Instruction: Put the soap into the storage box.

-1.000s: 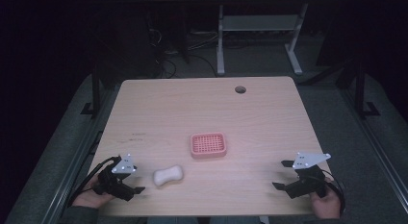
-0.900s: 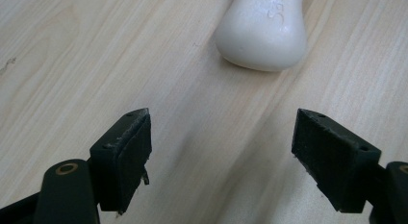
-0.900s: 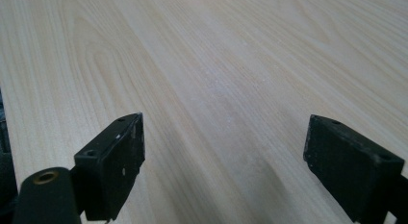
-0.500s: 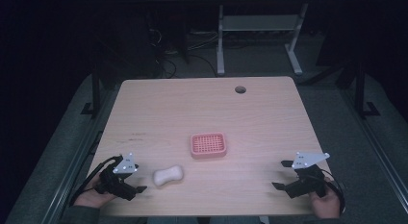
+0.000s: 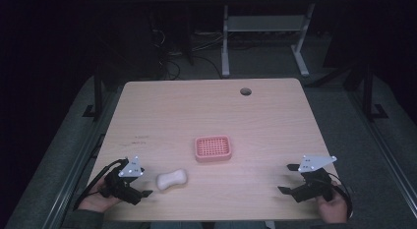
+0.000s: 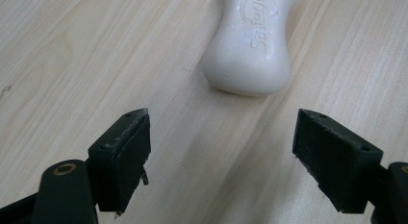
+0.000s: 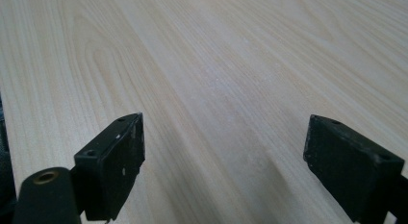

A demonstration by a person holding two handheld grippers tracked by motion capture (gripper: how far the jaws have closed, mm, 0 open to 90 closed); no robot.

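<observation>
- A pink soap dish (image 5: 213, 148) with a ridged, grid-patterned floor sits near the middle of the wooden table (image 5: 206, 111); nothing lies inside it.
- A white bar of soap (image 5: 171, 179) with a pinched waist lies flat on the bare tabletop, apart from the dish and nearer the person's edge, toward the dish's left.
- In the left gripper view the bar (image 6: 250, 43) rests just beyond the jaw tips and a little right of the centre line, embossed lettering facing up, touching neither jaw.
- The left gripper (image 5: 142, 189), held in the person's left hand (image 5: 96, 199) at the table's near left corner, is released, its jaws spread wide and holding nothing, pointing at the soap just beside it.
- The right gripper (image 5: 289, 179), held in the right hand (image 5: 332, 207) at the near right corner, is likewise spread and grasps nothing; it stands well apart from both soap and dish.
- In the right gripper view its black jaws frame bare wood grain (image 7: 216, 80).
- A round cable hole (image 5: 245, 91) marks the table's far edge.
</observation>
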